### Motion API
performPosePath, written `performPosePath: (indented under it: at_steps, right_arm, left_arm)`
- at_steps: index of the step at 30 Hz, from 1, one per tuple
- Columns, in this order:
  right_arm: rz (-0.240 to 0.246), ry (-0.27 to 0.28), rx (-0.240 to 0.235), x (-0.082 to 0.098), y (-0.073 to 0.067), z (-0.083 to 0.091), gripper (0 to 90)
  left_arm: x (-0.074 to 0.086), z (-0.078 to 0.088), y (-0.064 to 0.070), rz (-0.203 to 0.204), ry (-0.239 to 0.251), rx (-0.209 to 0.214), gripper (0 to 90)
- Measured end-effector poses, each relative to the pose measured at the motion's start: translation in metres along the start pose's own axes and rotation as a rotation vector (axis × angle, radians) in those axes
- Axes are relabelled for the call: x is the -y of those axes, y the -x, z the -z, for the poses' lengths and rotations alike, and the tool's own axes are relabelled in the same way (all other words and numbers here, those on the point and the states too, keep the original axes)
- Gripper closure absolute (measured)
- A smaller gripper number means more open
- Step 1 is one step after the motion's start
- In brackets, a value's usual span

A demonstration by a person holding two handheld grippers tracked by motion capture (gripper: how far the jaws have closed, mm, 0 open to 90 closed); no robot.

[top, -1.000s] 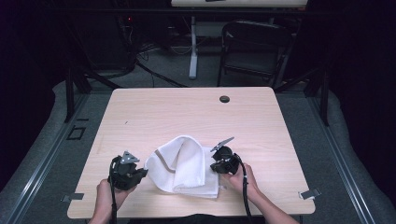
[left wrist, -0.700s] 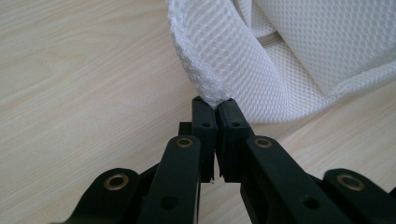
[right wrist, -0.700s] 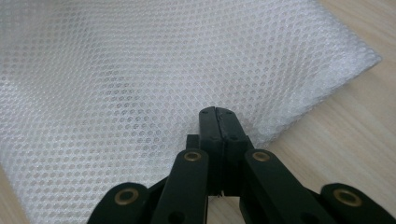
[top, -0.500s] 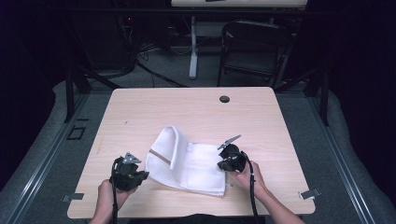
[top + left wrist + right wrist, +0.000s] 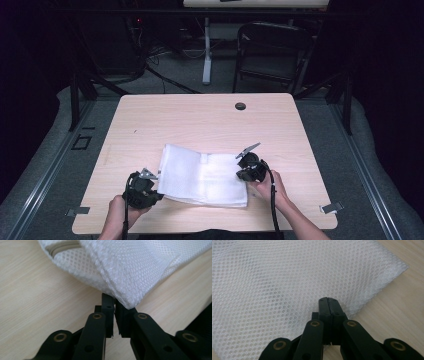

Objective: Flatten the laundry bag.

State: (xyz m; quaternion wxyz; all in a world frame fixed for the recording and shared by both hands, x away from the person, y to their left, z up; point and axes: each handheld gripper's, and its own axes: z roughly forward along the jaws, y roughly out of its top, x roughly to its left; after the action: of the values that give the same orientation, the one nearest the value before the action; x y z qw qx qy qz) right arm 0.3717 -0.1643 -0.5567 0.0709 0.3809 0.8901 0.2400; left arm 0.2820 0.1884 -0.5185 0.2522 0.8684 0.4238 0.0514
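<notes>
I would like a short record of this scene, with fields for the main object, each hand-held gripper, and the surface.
object: white mesh bag, folded flat
surface: wooden table
left hand-held gripper: at the bag's left corner, jaws have just been opening slightly, small gap between them
right hand-held gripper: jaws shut, at the bag's right edge
zipper: visible near the left corner

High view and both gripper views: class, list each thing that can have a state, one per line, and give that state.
White mesh laundry bag: folded flat on the table, its zip closed.
Left gripper: jaws just opening, a narrow gap between them, at the bag's corner, no longer pressing it.
Right gripper: shut, at the bag's edge.
Light wooden table: bears the bag.
</notes>
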Motion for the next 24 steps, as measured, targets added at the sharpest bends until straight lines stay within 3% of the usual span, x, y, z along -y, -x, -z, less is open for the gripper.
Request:
performPosePath:
  at_steps: [2,3,7,14,22,24]
  right_arm:
    - [0.002,0.0,0.0,0.0,0.0,0.0,90.0]
    - [0.003,0.005,0.001,0.0,0.0,0.0,90.0]
    - [0.006,0.007,-0.003,0.0,0.001,0.002,90.0]
    - [0.009,-0.006,0.007,-0.001,0.0,0.003,90.0]
    - [0.025,0.001,0.021,-0.002,-0.003,0.006,88.0]
    - [0.035,0.007,0.027,-0.004,-0.007,0.013,87.1]
  left_arm:
    - [-0.001,0.002,0.002,-0.02,-0.016,0.011,74.9]
    - [-0.001,0.004,0.005,-0.031,-0.035,0.011,64.2]
    - [0.0,0.008,0.007,-0.032,-0.041,0.002,47.6]
    - [0.001,0.016,0.005,-0.024,-0.038,0.02,37.1]
    - [-0.001,0.022,-0.004,-0.005,-0.002,-0.012,22.2]
    - [-0.004,0.023,-0.01,0.01,0.018,-0.015,23.1]
